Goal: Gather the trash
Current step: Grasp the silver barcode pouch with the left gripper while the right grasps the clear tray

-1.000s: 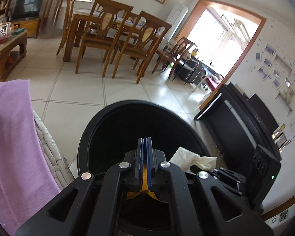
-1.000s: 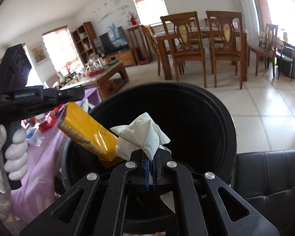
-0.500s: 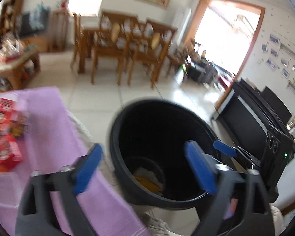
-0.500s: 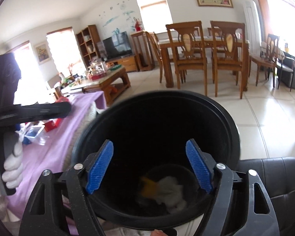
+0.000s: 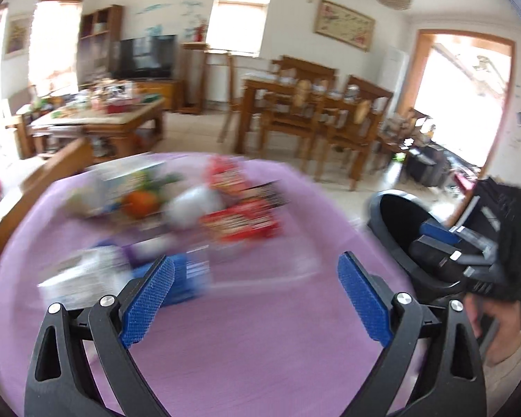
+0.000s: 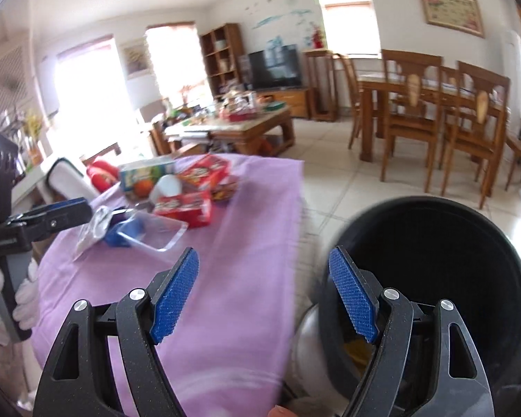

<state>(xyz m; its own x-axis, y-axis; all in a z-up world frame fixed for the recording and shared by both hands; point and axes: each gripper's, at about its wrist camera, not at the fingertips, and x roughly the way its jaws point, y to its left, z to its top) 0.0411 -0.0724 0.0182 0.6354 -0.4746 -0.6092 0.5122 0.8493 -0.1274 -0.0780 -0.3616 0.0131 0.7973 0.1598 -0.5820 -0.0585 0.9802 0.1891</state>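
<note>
The bin [image 6: 430,264] stands on the floor right of the cloth-covered table [image 6: 246,264]; boxes [image 6: 187,205] and what seems a tray [image 6: 153,231] lie at its far end.

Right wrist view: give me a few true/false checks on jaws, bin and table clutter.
1. The right gripper has its jaws apart with nothing between them. True.
2. The black bin stands to the left of the purple cloth. False: it stands to the right of the cloth, on the floor side.
3. Red snack packs lie on the purple cloth. True.
4. The left gripper carries a yellow pack. False: its jaws are opening and hold nothing.
5. The clear plastic tray sits inside the bin. False: it lies on the cloth, near the red packs.
</note>
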